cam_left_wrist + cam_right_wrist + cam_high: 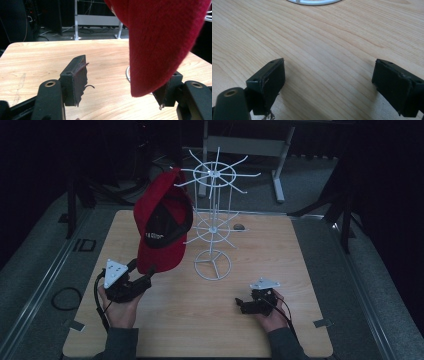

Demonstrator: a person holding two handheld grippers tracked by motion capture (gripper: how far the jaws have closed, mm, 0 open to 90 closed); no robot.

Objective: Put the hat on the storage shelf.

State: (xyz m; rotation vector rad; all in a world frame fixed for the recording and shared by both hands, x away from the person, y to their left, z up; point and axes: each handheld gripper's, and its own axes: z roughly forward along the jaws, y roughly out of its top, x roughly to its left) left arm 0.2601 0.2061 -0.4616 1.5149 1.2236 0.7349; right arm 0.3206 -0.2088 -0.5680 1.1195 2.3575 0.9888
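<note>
A red cap (160, 220) hangs from an upper arm of the white wire rack (216, 195), with its brim pointing down toward the table. My left gripper (141, 269) sits just under the brim tip with its jaws wide apart. In the left gripper view the red cap (160, 42) hangs down between the jaws of the left gripper (126, 71), close to the right-hand jaw and well clear of the other pad. My right gripper (240, 303) rests low over the wood at the front right. Between the open jaws of the right gripper (328, 72) there is only bare table.
The rack's round base ring (213, 265) stands mid-table, between the two hands. A small dark object (240, 226) lies behind the rack. The wooden table (300, 270) ends in grey floor on both sides. A cable loop (65, 298) lies left, and a metal frame (277, 165) stands behind.
</note>
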